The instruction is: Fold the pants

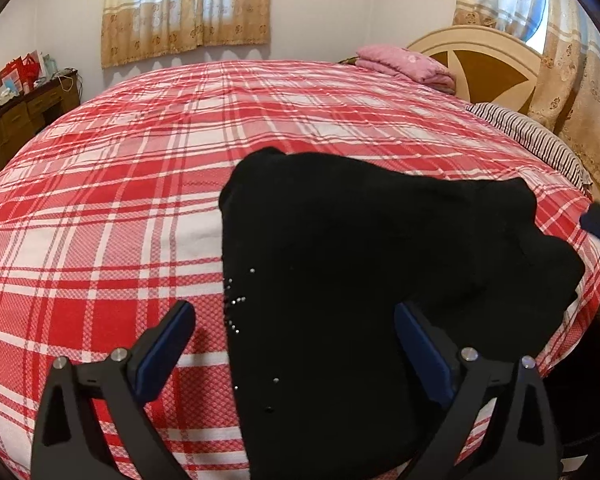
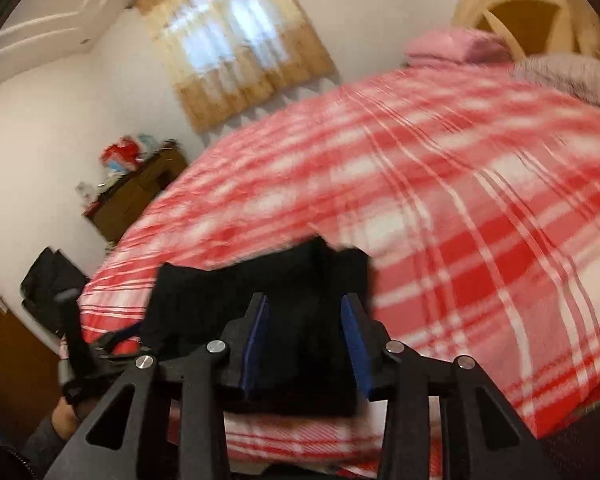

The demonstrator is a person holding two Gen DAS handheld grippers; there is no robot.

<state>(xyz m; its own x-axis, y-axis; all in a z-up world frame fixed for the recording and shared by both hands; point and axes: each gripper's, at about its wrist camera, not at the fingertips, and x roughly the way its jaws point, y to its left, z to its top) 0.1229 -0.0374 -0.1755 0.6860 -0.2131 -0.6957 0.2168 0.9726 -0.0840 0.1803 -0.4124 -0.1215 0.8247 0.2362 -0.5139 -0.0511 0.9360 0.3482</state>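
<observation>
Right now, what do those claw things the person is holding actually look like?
Each gripper, left and right, is a matte black plastic frame with triangular cut-outs and round silver bolts. It ends in two flat fingers faced with blue pads. In the right wrist view a grey sleeve shows beside the other gripper's black handle. No cables or markings show.

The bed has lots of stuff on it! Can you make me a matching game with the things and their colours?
Things:
1. pants
2. bedspread
3. folded blanket
4. pillow

Colours:
A. plain pink
B. black
C. dark and white stripes
D. red and white checks

Pairs: 1-B, 2-D, 3-A, 4-C
</observation>
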